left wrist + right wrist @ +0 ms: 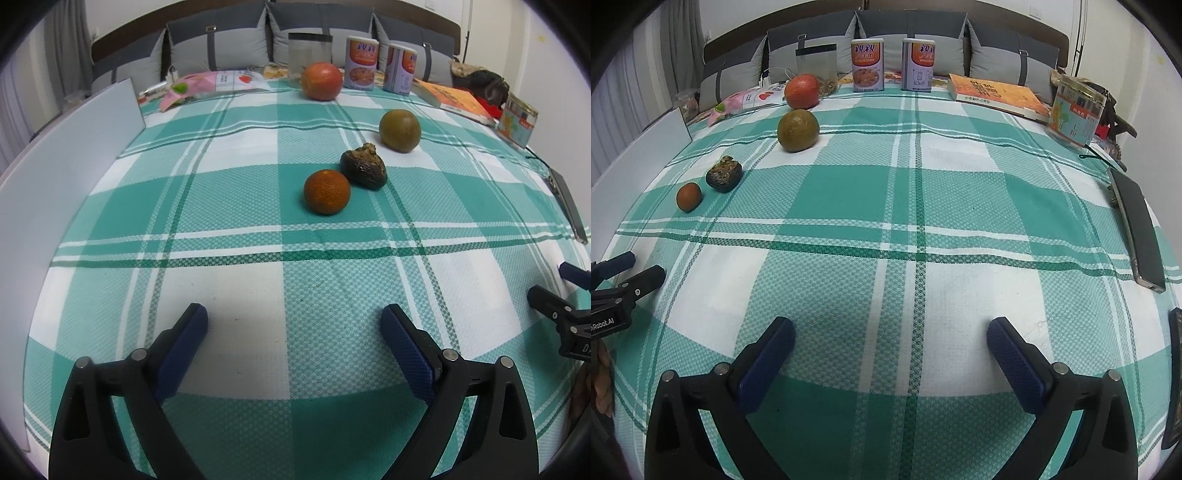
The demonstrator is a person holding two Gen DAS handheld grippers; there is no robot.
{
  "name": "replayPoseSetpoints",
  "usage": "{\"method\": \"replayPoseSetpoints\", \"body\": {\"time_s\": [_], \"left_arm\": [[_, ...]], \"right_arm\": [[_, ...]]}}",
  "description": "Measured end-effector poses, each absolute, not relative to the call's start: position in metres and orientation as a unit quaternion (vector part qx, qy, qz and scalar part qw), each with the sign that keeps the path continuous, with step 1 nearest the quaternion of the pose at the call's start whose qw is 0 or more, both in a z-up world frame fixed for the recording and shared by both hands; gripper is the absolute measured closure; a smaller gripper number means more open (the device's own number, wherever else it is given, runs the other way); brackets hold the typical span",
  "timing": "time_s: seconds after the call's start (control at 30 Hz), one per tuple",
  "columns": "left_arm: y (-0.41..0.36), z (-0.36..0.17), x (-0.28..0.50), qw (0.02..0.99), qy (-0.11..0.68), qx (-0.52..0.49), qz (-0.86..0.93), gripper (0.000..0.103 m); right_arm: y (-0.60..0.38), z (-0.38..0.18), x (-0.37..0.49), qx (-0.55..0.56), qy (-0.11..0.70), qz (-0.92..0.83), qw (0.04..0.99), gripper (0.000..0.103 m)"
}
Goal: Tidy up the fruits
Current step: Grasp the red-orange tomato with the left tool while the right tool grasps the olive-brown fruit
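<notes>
Several fruits lie in a diagonal line on the green-and-white checked cloth (221,206). Nearest is a small orange tangerine (327,191) (689,197). A dark shrivelled fruit (364,167) (724,174) sits just behind it. Further back are a green-brown round fruit (400,130) (798,130) and a big red-orange fruit (321,81) (802,91). My left gripper (294,314) is open and empty, well short of the tangerine. My right gripper (891,326) is open and empty, with the fruits far to its left. Each gripper shows at the edge of the other's view.
Two printed cans (867,65) (918,65), a clear container (309,54), an orange book (997,95) and a printed box (1075,110) line the back. A dark flat phone (1137,229) lies at the right edge. A white board (55,177) stands at the left.
</notes>
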State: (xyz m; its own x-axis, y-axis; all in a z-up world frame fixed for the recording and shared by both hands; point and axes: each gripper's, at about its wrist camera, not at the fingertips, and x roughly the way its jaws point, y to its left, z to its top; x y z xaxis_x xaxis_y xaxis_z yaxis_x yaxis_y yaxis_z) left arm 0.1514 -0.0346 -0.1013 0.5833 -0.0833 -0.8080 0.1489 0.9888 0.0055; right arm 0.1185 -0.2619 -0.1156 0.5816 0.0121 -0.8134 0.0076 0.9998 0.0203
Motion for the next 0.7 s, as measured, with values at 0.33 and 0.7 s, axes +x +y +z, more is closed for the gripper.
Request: {"method": "replayPoseSetpoints", "body": {"time_s": [0.33, 0.7], "left_arm": [[-0.0347, -0.1013, 0.1515, 0.889, 0.452, 0.036, -0.065, 0.007], [-0.0350, -0.1014, 0.1515, 0.889, 0.452, 0.036, -0.065, 0.007]], "right_arm": [[-0.2625, -0.1158, 0.1186, 0.011, 0.457, 0.001, 0.889, 0.000], [-0.2627, -0.1158, 0.1187, 0.011, 0.457, 0.001, 0.889, 0.000]]}}
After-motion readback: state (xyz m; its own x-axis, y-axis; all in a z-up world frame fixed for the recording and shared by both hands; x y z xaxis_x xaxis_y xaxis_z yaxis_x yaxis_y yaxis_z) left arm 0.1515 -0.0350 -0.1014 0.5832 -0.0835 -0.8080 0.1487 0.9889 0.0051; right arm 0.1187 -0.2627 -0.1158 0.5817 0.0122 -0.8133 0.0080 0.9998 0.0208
